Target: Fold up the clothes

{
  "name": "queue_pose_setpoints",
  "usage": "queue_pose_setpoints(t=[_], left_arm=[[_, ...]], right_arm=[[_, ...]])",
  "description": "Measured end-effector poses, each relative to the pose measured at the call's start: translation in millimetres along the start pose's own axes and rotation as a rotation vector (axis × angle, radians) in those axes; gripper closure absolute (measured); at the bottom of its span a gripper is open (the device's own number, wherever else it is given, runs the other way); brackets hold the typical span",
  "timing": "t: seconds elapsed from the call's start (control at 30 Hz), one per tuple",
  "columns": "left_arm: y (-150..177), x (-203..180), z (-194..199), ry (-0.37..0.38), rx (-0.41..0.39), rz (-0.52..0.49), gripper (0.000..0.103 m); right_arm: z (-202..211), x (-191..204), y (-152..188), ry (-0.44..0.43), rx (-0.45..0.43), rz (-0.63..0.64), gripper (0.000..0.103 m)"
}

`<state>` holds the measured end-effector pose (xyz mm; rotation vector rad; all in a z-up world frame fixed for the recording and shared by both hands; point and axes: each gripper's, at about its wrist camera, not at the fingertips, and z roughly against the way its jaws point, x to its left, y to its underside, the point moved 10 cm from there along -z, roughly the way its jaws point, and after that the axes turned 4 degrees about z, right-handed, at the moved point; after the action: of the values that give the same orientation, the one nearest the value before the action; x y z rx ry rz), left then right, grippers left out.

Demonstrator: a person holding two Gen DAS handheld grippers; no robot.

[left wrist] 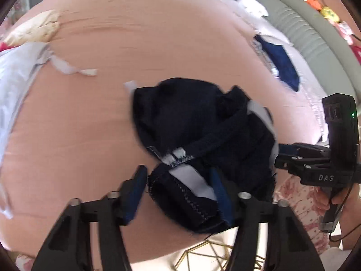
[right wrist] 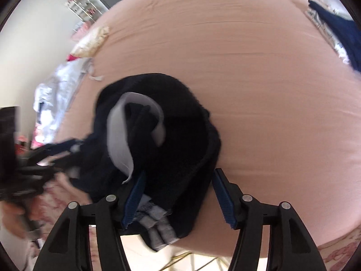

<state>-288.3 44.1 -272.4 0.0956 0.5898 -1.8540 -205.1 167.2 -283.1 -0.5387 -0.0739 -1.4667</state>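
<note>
The left hand-held gripper (left wrist: 179, 194) stands with its jaws apart at the lower middle of its own view. The stitched hem of the dark navy garment (left wrist: 180, 117) is bunched between them. One pad lies against the cloth and the other sits just beside the hem; I cannot tell whether it pinches. The right hand-held gripper (right wrist: 178, 198) is spread too. The garment's edge lies between its jaws, and a strip of sheet shows between the cloth and the right-hand pad.

The garment lies crumpled at the near edge of the bed (left wrist: 135, 33), and part of it hangs past that edge over the pale floor. Above it in both views, the pink sheet runs wide and bare to the far side.

The left wrist view shows the right tool from the side, poking into the cloth from the right, with a person's hand (left wrist: 325, 201) on its handle. The right wrist view shows a broad white band (right wrist: 119, 135) curling through the garment's folds, and the other tool only as a blur at the left.

Other things lie on the bed:
- a pale garment (left wrist: 15, 72) at the left edge
- a cream cloth (left wrist: 38, 27) at the upper left
- a blue garment (left wrist: 282, 63) at the upper right

A grey padded headboard (left wrist: 315, 33) curves behind the blue garment. A wire shelf rack (right wrist: 83, 6) stands against the wall at the upper left.
</note>
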Motion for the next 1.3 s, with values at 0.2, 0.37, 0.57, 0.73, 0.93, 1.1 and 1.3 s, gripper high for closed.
queue_pose_setpoints(t=[0.2, 0.37, 0.57, 0.73, 0.93, 1.1, 1.3], left_arm=[[-3, -34, 21, -0.011, -0.074, -0.048, 0.096], [0, -45, 74, -0.133, -0.222, -0.066, 0.096], [8, -36, 116, -0.191, -0.323, -0.023, 0.096], [-8, -38, 146, -0.157, -0.403, -0.003, 0.096], [-27, -60, 167, -0.108, -0.464, -0.036, 0.096], [-29, -67, 171, -0.106, -0.469, -0.039, 0.096], [-24, -80, 167, -0.089, -0.454, -0.073, 0.096]], right_arm=[[5, 12, 3, -0.027, -0.011, 0.024, 0.079], [5, 17, -6, 0.064, -0.036, 0.085, 0.079], [20, -1, -52, 0.222, -0.141, 0.127, 0.090], [121, 4, -100, 0.288, -0.378, 0.178, 0.091], [139, 8, -55, 0.114, -0.211, 0.231, 0.070], [49, -12, 8, 0.148, -0.001, 0.098, 0.053], [24, -33, 32, 0.032, 0.018, -0.123, 0.049]])
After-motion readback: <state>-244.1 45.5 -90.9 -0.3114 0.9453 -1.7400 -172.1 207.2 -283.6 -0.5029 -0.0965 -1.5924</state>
